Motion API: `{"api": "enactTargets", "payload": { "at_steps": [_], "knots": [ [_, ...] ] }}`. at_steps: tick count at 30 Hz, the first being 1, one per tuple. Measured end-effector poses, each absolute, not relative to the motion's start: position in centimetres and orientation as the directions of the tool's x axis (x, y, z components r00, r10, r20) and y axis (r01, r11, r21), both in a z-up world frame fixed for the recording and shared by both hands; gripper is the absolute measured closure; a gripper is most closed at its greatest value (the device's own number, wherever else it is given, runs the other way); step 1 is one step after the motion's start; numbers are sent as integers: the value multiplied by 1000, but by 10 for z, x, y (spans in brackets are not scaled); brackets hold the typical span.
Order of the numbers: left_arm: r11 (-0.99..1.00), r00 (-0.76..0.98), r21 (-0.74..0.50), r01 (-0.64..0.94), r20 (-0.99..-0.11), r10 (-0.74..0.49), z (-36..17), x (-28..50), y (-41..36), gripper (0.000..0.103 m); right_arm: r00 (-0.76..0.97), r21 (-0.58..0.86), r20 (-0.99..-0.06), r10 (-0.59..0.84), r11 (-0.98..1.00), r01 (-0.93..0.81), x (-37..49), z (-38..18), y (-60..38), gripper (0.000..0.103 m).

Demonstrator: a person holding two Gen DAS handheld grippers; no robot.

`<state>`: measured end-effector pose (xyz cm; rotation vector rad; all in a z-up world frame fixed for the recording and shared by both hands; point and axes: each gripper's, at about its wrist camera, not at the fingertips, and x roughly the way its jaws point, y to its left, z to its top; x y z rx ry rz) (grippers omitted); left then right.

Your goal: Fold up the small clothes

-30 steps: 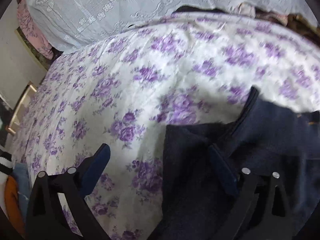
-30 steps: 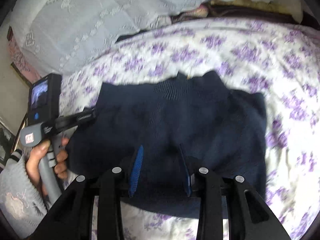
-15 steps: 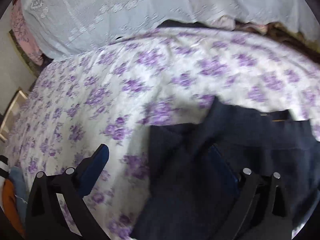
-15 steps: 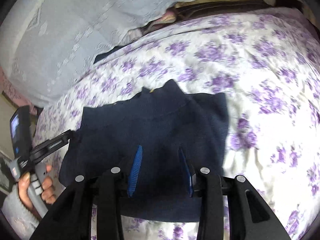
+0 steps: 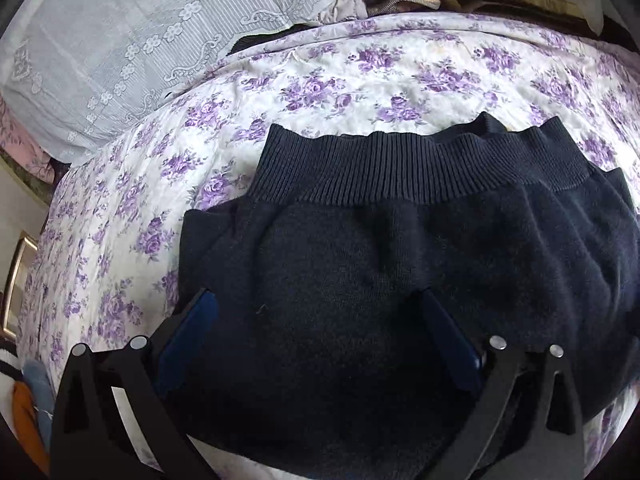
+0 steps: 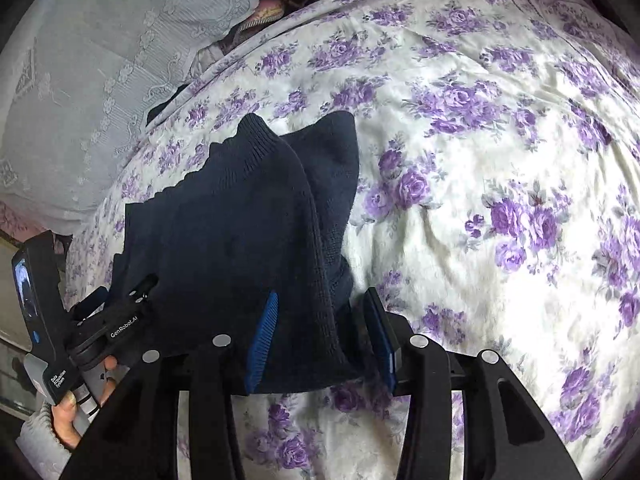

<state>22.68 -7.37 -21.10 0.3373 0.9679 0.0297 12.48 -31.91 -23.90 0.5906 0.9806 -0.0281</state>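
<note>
Since the earlier frame, the left hand-held gripper (image 5: 316,336) has swung from the floral bedspread at the garment's side to sit squarely over the dark navy knit garment (image 5: 400,260), and the right hand-held gripper (image 6: 320,332) has shifted to the garment's right-hand folded edge, its jaws opening. The garment lies on the bed, on the purple-flowered bedspread (image 6: 500,184), already doubled, with its ribbed band (image 5: 400,168) on the far side. In the left wrist view the left jaws stand wide apart, the cloth spread beneath and between them, not pinched. In the right wrist view a thick fold of knit sits between the right pads, which appear no longer to press it.

Judged step: release and settle the fold. To do it well, the right jaws should clear the fold fully before lifting, so the knit does not drag; the left should press or smooth the top layer flat, keeping edges aligned with the ribbed band.

Around: a lace-trimmed pale cover (image 5: 140,40) lies beyond the bedspread; an orange and striped item (image 5: 20,408) sits at the near left edge. Nothing lies on the garment. The person's hand (image 6: 68,412) gripping the left tool is close to the cloth's left edge.
</note>
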Motion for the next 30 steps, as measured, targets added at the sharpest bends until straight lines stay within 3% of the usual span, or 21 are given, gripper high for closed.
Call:
{"api": "enactTargets", "payload": {
  "at_steps": [11,21,30],
  "knots": [
    [957,562,284,54,-801,206,-194,234,-47,4,641,460,-732,232,862,213,127,-202,-315,57],
    [950,537,306,55,-811,230,-211,236,-45,4,598,418,-764,244,893,169,147,-220,-297,56],
    [966,531,253,44,-826,192,-192,234,-43,4,641,479,-717,274,861,169,138,-206,-312,53]
  ]
}}
